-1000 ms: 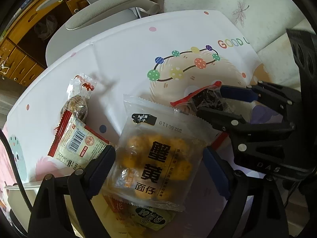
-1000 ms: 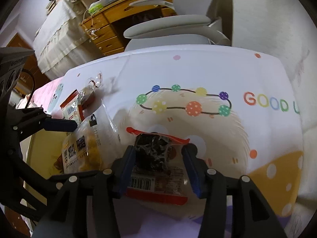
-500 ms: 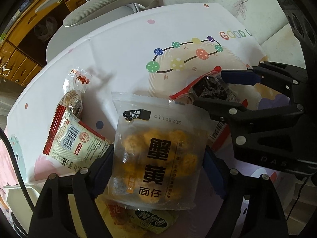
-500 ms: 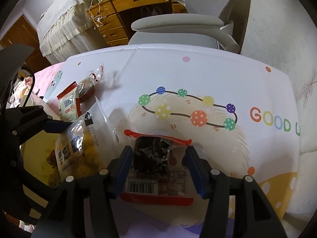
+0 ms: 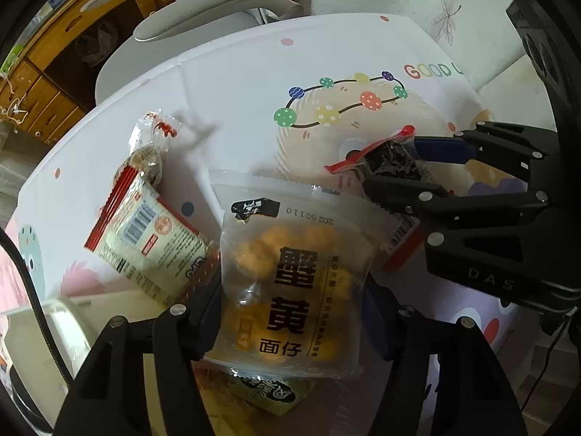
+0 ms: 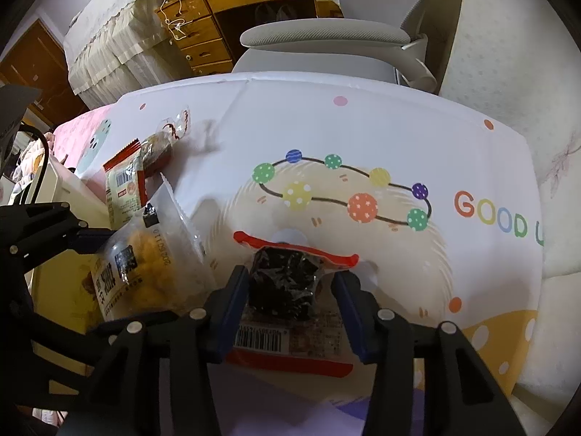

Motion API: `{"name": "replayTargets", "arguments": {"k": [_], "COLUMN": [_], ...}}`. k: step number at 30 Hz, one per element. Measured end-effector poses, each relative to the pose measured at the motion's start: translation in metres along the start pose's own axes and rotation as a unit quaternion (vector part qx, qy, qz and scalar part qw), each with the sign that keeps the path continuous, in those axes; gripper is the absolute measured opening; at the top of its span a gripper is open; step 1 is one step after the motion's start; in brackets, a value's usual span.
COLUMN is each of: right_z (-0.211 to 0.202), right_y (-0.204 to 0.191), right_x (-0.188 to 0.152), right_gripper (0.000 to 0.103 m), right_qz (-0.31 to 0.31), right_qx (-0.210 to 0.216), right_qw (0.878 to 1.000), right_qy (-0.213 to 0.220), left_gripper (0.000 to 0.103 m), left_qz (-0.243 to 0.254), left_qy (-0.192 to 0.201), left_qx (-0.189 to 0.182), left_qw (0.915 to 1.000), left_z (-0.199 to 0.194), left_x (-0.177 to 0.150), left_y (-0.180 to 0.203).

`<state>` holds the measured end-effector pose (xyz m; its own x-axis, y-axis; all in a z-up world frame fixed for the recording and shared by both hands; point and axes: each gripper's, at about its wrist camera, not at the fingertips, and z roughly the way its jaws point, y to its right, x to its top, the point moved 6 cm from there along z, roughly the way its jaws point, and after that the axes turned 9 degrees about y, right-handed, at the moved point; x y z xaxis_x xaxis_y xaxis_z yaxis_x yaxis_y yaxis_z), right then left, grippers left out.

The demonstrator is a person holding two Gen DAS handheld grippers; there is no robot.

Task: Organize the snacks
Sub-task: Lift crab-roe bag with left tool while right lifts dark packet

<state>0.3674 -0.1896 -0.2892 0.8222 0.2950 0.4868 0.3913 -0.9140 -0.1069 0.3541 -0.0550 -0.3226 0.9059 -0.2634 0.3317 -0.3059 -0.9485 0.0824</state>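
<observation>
Left gripper (image 5: 290,312): we see it clamped on the crab-roe snack bag (image 5: 290,276) — 6 o'clock.
Right gripper (image 6: 290,305): fingers pinch the red-edged dark snack pack (image 6: 287,290) — 6 o'clock.

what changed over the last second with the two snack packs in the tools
Little. The left tool stays shut on the clear pack of yellow puffs, which has drifted closer to the red-and-white packet near the white bin edge. The right tool keeps its grip on the dark snack pack. Nothing was released; the two packets on the tablecloth lie as before.
</observation>
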Motion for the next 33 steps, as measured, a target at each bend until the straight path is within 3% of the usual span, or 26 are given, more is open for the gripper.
{"name": "replayTargets", "arguments": {"k": [15,16,17,18,19,33], "right_z": [-0.037,-0.04,-0.046,-0.05,-0.054,-0.081], "right_y": [0.015,0.014,0.015,0.016,0.017,0.0], "right_x": [-0.053,-0.055,-0.057,-0.061,-0.066,-0.1], "right_gripper": [0.044,0.025,0.021,0.009,0.007,0.006], "right_qz": [0.037,0.04,0.047,0.053,0.057,0.075], "right_qx": [-0.002,0.004,0.009,0.01,0.005,0.027], "right_qw": [0.999,0.999,0.999,0.998,0.998,0.997], "right_qy": [-0.017,-0.015,-0.009,-0.011,-0.013,-0.012], "left_gripper": [0.063,0.063,0.063,0.063,0.063,0.063], "left_qz": [-0.039,-0.043,-0.046,-0.049,-0.054,-0.116], "left_qy": [0.009,0.01,0.011,0.012,0.012,0.022], "left_qx": [-0.001,0.0,0.0,0.0,0.002,0.02], "left_qw": [0.9992,0.999,0.9989,0.9987,0.9985,0.9928], "left_z": [-0.042,-0.045,-0.048,-0.051,-0.056,-0.118], "left_x": [-0.03,-0.032,-0.035,-0.037,-0.042,-0.103], "left_y": [0.019,0.021,0.022,0.025,0.028,0.041]}}
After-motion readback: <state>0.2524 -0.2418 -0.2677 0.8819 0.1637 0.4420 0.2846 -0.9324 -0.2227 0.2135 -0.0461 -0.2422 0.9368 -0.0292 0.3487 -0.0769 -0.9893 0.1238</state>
